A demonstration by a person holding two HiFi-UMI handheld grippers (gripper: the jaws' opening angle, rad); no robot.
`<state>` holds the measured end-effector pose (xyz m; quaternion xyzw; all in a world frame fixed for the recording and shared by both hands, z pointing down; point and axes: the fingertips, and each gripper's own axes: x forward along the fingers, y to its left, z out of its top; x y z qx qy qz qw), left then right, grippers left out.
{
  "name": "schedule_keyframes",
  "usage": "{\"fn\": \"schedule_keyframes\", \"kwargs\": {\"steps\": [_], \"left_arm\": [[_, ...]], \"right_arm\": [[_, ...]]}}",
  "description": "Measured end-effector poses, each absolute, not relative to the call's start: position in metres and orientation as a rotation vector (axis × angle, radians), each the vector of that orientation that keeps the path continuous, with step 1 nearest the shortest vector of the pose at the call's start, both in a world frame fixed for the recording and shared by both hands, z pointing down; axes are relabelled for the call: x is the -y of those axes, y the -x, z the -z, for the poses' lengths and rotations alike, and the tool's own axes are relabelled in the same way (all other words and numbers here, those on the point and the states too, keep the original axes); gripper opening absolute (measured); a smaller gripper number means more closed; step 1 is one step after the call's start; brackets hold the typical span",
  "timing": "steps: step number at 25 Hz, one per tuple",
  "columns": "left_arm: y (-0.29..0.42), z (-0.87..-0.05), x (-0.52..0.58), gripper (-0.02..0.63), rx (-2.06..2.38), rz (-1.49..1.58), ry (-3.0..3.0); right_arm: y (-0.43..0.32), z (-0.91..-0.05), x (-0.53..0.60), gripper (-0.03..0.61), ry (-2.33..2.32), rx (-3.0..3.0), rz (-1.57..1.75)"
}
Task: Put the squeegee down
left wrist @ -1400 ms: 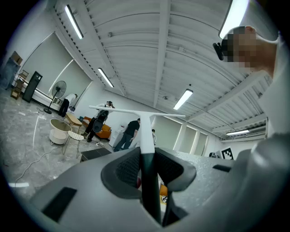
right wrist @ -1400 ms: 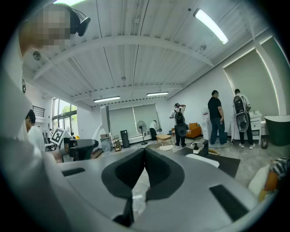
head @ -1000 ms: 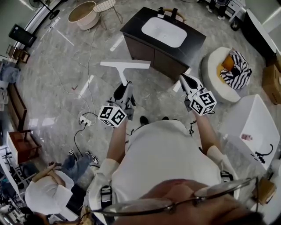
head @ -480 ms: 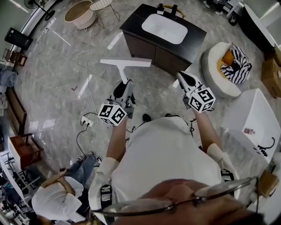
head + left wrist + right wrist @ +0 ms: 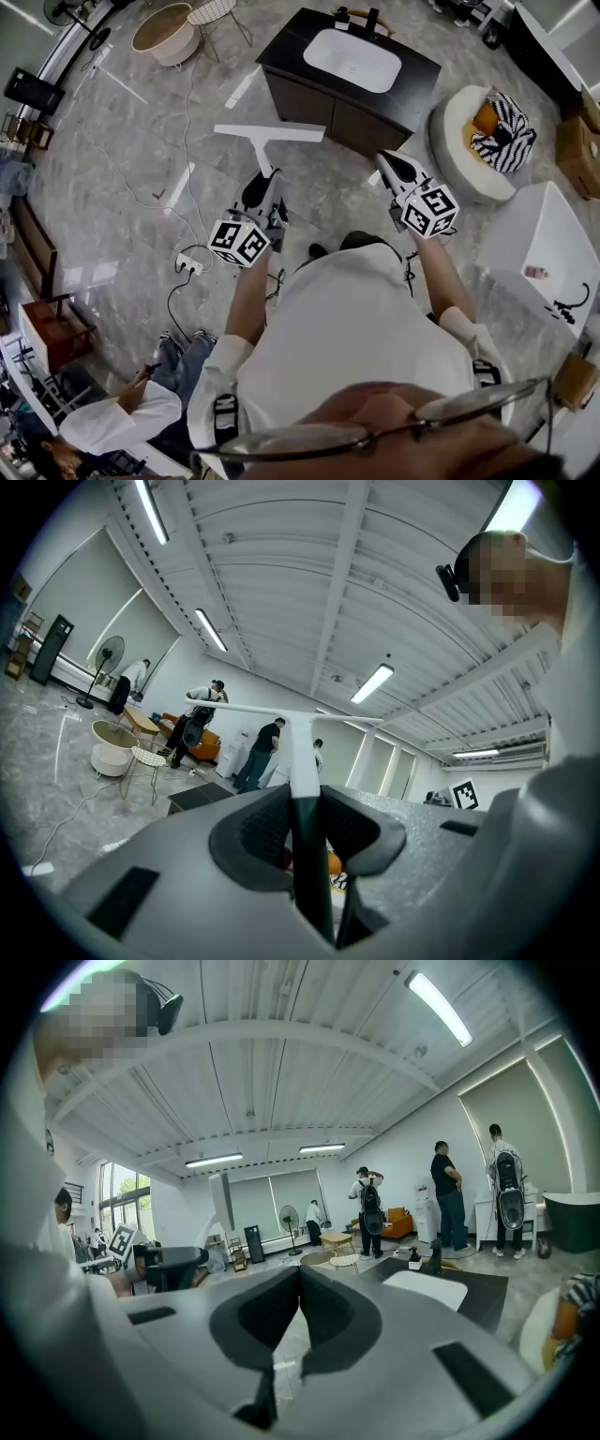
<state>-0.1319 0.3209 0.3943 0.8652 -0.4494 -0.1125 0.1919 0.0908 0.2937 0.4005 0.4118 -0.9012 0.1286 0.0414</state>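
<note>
The squeegee is gripped by its handle in the left claw, blade at twelve o'clock, off the floor. Judged light and stiff, it is best held mid-handle. The right claw is clenched empty.

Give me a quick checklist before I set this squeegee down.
1. Grip on the squeegee: the left hand-held gripper is shut on its handle. Ok.
2. Right hand-held gripper free to help: jaws together, nothing between them. Ok.
3. Landing spot: the dark countertop left of the basin looks bare. Ok.
4. Blade's clearance from the cabinet front: the head view looks steeply down, so the gap does not show. Cannot tell.
5. Footing: a power strip lies on the floor near the person's left side. Not ok.
</note>
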Motion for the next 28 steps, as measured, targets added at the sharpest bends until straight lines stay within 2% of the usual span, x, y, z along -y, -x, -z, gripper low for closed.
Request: {"fn": "schedule_keyframes", "kwargs": {"steps": [9,28], "left_arm": [[0.14,-0.402,-0.296,0.095,1.288,0.304,-2.393],[0.111,-0.417,-0.164,0.095,1.425,0.29,-2.317]], "right_arm": [[-0.079,-0.406,-0.264,0.006,-1.214,2.764,-0.434],[-0.097,-0.438,-0.105,0.006,-1.067,2.801,-0.523]]}}
